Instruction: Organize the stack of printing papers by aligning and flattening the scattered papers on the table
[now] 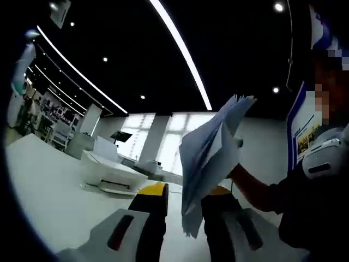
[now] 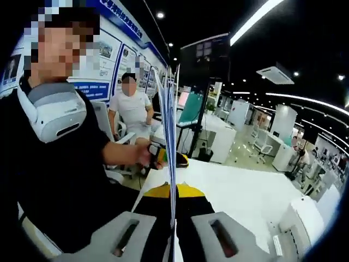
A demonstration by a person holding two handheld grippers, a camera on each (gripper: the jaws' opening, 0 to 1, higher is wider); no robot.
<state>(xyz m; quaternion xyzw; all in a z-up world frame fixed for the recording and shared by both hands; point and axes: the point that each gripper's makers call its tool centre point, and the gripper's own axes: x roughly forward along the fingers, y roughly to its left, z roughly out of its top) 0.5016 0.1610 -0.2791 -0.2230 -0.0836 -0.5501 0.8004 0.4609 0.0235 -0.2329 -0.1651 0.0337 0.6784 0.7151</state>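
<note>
- Between the jaws at the bottom centre of the right gripper view, the right gripper (image 2: 174, 218) was closed on the stack of papers (image 2: 171, 142), seen edge-on as a thin vertical line rising from the yellow-tipped jaws to the upper middle of the frame.
- At the lower centre of the left gripper view, the left gripper (image 1: 184, 210) had the same stack of papers (image 1: 210, 158) standing between its jaws; the jaws sat close to the sheets on both sides, but whether they pinched them could not be told.
- Above the jaws in the left gripper view, the sheets fanned apart toward the upper right, their top corners uneven and one edge curled, so the edges were judged not yet aligned.
- Behind the sheets in the right gripper view, the left gripper (image 2: 159, 154) appeared near the centre, held by the person (image 2: 60, 164) at the left of the frame.
- Below and beyond the sheets, the white table (image 1: 49, 191) spread across the lower left of the left gripper view, with a white printer (image 1: 112, 173) at centre left.
- Progress, as a judgement: the papers were gathered and lifted off the table; squaring the edges, laying the stack down and flattening it remained.
</note>
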